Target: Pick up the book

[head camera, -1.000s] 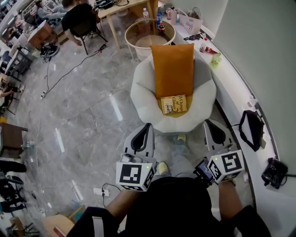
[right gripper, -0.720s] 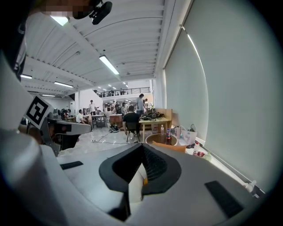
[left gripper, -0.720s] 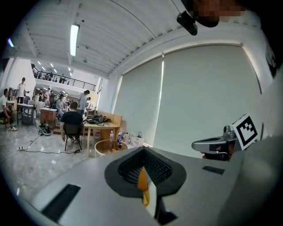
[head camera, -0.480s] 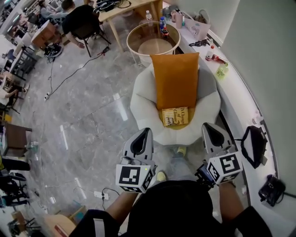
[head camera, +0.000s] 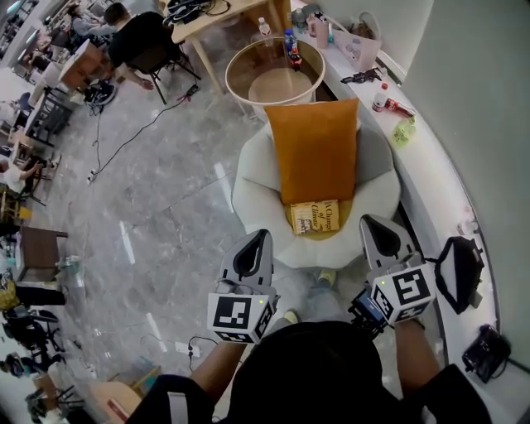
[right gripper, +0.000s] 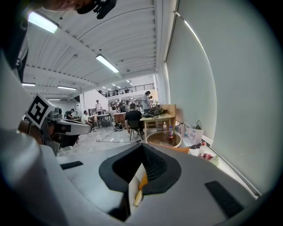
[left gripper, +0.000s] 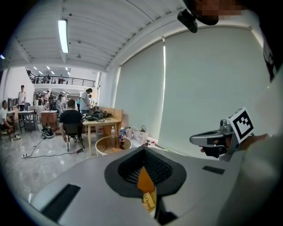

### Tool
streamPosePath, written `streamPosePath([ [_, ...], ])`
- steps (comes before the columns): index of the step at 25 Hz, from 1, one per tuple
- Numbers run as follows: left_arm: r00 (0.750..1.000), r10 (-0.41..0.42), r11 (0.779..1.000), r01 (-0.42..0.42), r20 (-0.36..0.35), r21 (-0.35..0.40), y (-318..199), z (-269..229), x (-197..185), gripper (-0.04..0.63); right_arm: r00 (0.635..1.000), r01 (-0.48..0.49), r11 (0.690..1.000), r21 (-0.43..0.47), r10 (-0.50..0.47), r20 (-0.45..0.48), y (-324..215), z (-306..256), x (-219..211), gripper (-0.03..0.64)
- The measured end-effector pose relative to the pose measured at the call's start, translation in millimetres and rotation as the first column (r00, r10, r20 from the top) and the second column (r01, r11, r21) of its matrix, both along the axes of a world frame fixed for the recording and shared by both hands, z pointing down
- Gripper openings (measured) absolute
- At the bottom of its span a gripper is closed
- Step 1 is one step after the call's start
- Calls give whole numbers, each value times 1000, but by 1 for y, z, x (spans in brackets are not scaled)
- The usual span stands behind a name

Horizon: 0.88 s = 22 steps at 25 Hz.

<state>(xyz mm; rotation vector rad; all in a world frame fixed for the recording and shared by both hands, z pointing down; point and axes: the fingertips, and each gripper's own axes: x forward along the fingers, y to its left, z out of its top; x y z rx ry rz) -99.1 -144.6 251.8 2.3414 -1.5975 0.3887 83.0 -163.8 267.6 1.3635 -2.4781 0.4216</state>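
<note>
Nearest, both grippers are held out in front of the person, side by side and apart from each other. The left gripper (head camera: 256, 251) has its jaws brought together, with only a thin slit between them and nothing in it. The right gripper (head camera: 382, 238) reads the same in its own view: jaws together, no object between them. Both point forward and somewhat downward toward the seat ahead.

Just beyond the jaw tips is the front edge of a white armchair (head camera: 252, 186). The person's shoe (head camera: 325, 277) shows on the floor at its base.

The book (head camera: 315, 217) lies flat on the seat, cover up, toward the front of the chair. Its far edge is touching or just under the lower end of an orange cushion (head camera: 314, 149), which leans against the chair back. Neither gripper touches the book, and both tips stand short of it. It sits between the two lines of approach.

Behind the chair is a round side table (head camera: 272, 79) carrying bottles (head camera: 291, 51). Farther off are a wooden desk (head camera: 224, 16) and a seated person (head camera: 137, 37).

Assessment: no part of the pickup is done. The book appears undisturbed. By judgement, what remains is to close the last gap, open at least one pair of jaws, take the book by an edge, and lift it clear of the cushion.
</note>
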Motion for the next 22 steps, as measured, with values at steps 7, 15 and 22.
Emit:
streamPosePath([
  [7, 1000, 7, 1000, -7, 28, -19, -29, 10, 18, 8, 1000, 19, 1000, -25, -19, 17, -29, 14, 18, 11],
  [15, 999, 7, 1000, -6, 42, -8, -45, 11, 29, 8, 1000, 26, 999, -37, -25, 17, -42, 24, 30, 11],
  [22, 999, 9, 1000, -8, 43, -22, -50, 15, 30, 8, 999, 52, 998, -43, -52, 18, -44, 24, 24, 11],
])
